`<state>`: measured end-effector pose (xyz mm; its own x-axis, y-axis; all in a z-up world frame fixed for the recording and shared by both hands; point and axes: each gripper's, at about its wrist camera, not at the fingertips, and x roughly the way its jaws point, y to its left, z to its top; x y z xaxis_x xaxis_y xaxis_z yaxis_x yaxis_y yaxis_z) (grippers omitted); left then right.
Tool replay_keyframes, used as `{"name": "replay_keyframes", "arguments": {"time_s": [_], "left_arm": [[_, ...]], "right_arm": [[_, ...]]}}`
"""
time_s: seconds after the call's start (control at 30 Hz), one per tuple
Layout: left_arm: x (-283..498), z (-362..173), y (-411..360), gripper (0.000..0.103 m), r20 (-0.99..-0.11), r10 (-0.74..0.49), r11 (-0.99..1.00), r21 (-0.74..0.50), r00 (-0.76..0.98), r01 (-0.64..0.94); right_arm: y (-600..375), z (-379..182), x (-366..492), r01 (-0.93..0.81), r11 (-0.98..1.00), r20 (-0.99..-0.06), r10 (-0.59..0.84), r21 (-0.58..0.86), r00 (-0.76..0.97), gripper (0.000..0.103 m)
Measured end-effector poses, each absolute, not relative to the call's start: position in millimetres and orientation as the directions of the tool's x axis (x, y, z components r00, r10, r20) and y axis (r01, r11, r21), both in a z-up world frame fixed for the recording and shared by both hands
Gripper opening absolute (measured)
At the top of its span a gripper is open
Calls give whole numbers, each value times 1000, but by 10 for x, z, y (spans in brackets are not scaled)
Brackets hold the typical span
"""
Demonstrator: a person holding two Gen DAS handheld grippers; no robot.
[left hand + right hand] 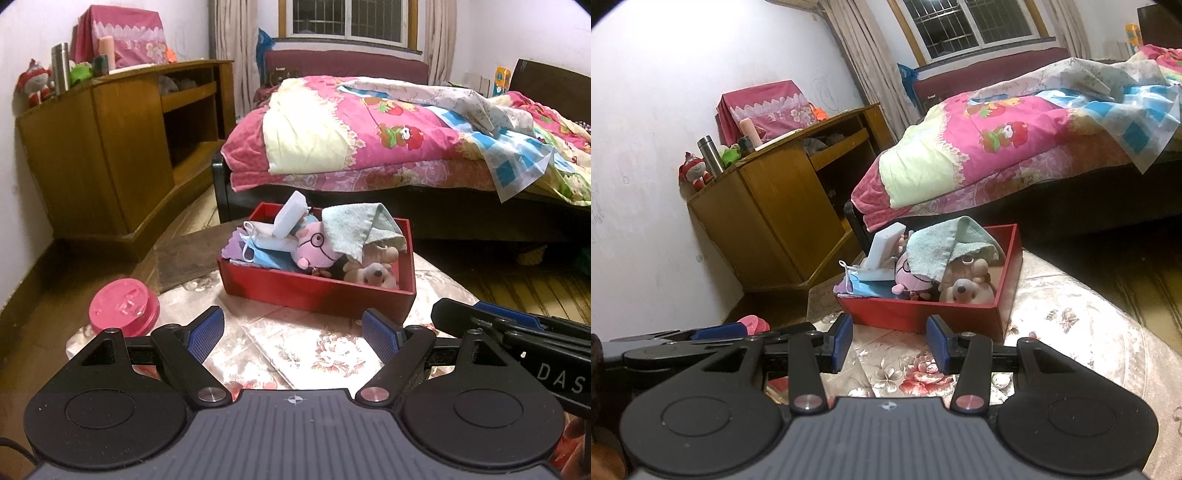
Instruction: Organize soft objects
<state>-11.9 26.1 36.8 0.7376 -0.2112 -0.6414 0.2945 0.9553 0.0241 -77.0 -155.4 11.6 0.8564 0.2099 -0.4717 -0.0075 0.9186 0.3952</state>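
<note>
Both hand-held grippers hang low over the desk, side by side, short of the red box. The left hand-held gripper (293,334) has its blue pads spread wide with nothing between them; the right hand-held gripper (890,341) is parted a little less and also holds nothing. From the left wrist view the right one shows as a dark arm at the right edge.

The red box (317,291) sits on the desk just ahead of both, packed with soft things. A pink plush (317,247) with round glasses lies in the middle. A pale green towel (354,229) is draped over its head and over the beige plush (376,275) at the right end. At the left end a white case (290,218) stands tilted with its lid up, resting on a blue face mask (266,256) and a bit of purple cloth (234,245).

The desk (332,350) wears a floral cover. A pink lid (123,306) sits near its left edge, well apart from the box. Beyond the box stands a bed (388,140) heaped with a pink quilt, and to the left a wooden cabinet (110,147) against the wall.
</note>
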Motion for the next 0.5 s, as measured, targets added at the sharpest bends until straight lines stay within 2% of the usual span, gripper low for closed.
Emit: {"name": "replay_keyframes", "arguments": {"time_s": [0.5], "left_arm": [[-110, 383, 308, 84, -641, -241, 954, -18, 729, 300]], "right_arm": [[-1553, 144, -806, -18, 915, -445, 214, 403, 870, 16]]}}
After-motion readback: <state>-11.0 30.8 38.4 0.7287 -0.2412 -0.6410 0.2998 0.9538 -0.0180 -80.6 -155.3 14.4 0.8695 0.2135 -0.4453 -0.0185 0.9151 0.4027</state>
